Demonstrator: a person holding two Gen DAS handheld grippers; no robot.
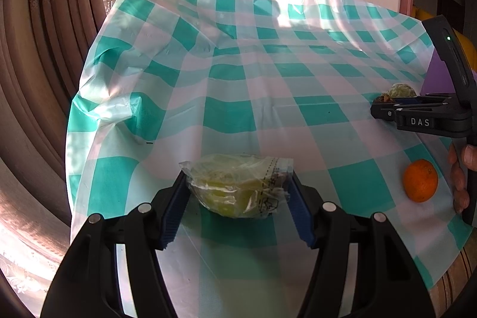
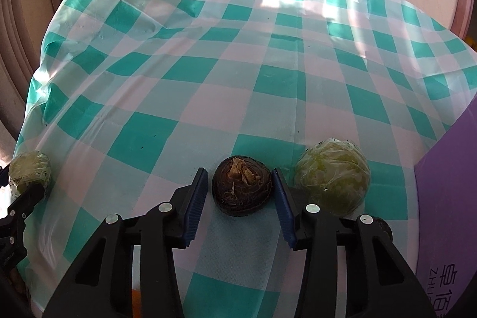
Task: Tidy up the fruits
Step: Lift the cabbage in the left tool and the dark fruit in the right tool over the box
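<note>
In the left wrist view my left gripper (image 1: 238, 175) is shut on a yellow-green fruit wrapped in clear plastic (image 1: 238, 189), both blue pads pressing its sides above the checked tablecloth (image 1: 238, 79). In the right wrist view my right gripper (image 2: 239, 173) is shut on a dark brown round fruit (image 2: 241, 187) that rests on the cloth. A second plastic-wrapped green fruit (image 2: 332, 176) lies just right of it, touching the right finger. An orange (image 1: 420, 181) lies near the table's front right edge, beside the hand (image 1: 459, 178) holding the right gripper (image 1: 377, 108).
A purple box (image 2: 447, 198) stands at the right edge of the table. Crumpled folds of tablecloth (image 1: 119, 106) rise along the left side. Curtains (image 1: 44, 49) and a window lie beyond the table's far left. The left gripper (image 2: 18, 184) with its wrapped fruit (image 2: 29, 169) shows at the far left.
</note>
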